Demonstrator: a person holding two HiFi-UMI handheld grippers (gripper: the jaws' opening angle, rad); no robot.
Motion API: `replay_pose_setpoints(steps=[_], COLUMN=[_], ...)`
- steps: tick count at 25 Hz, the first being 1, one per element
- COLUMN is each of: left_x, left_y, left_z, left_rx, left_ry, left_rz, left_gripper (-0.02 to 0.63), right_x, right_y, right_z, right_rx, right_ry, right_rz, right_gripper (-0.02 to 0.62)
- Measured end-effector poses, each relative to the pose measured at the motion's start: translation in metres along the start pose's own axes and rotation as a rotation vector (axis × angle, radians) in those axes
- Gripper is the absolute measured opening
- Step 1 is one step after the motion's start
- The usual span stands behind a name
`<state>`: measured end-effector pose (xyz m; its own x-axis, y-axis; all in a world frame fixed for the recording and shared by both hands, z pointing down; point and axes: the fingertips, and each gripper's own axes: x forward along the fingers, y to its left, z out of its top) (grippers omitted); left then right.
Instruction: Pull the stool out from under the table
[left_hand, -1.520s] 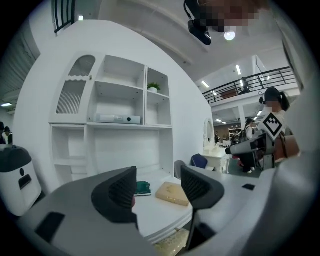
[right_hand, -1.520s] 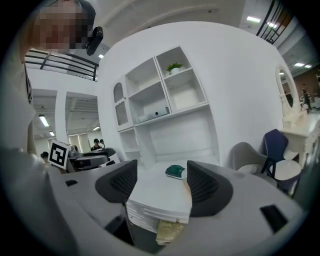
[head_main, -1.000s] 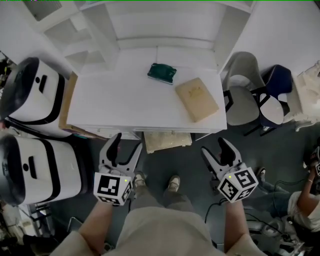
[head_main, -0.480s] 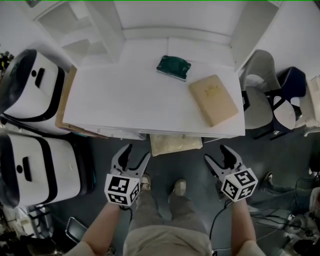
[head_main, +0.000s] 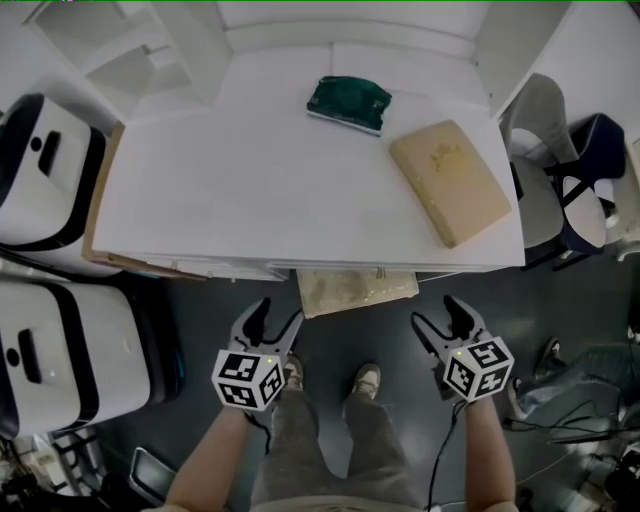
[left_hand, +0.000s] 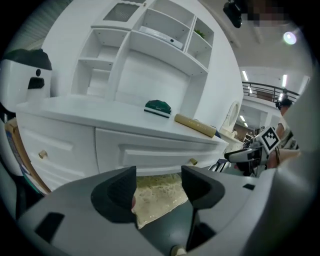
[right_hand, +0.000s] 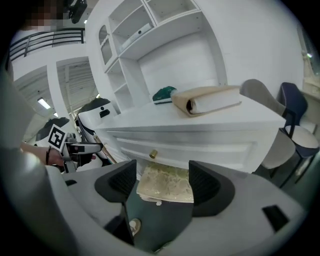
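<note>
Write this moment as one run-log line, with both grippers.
stage: pre-grasp | left gripper: open, empty | right gripper: open, empty | stool: mostly under table, untouched

Green bundle (head_main: 348, 103), lying before the white shelf unit (head_main: 130, 60); tan book (head_main: 450, 182), aslant, just right of the bundle; grey chair (head_main: 535, 115) and dark blue chair (head_main: 590, 185), far right; two white black-trimmed machines (head_main: 45, 180), far left; cables (head_main: 575, 432) on the floor, lower right.

I saw L gripper (head_main: 276, 310) & R gripper (head_main: 435, 310): grey bodies, dark textured pads (left_hand: 121, 191), each w/ a white cube (head_main: 247, 378) of black square markers. Thin black cable (head_main: 440, 462) off R. Olive trousers (head_main: 300, 440), pale shoes (head_main: 367, 380).
</note>
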<state>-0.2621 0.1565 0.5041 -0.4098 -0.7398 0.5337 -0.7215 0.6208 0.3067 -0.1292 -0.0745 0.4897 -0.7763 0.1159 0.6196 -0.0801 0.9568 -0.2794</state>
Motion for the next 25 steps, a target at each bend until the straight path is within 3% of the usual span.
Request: replay_pose_setpoints(steps=[5,9,19,25], left_x=[0.046,0.079,0.155,0.2], left_y=[0.02,0.036,0.085,0.102], left_z=[-0.046,-0.078,-0.138,-0.159], left_rx=[-0.008,-0.038,-0.108,-0.293], left_ry=[0.025,0.04,0.073,0.026], left_rz=[-0.017,-0.022,-0.004,-0.017], left_gripper=[0.293,0.295,0.327,0.337], right_x=[0.048,0.088,0.179,0.218], right_y=[-0.033,-0.051,-0.096,-0.133], right_z=[-0.033,-0.058,-0.112,-0.132], right_rx=[0.041,0.005,-0.01,0.003], right_ry=[-0.015,-0.003,0.051,0.044], right_rz=[-0.047,-0.063,-0.058,-0.06], right_gripper=[0.338,0.36,0.394,0.428])
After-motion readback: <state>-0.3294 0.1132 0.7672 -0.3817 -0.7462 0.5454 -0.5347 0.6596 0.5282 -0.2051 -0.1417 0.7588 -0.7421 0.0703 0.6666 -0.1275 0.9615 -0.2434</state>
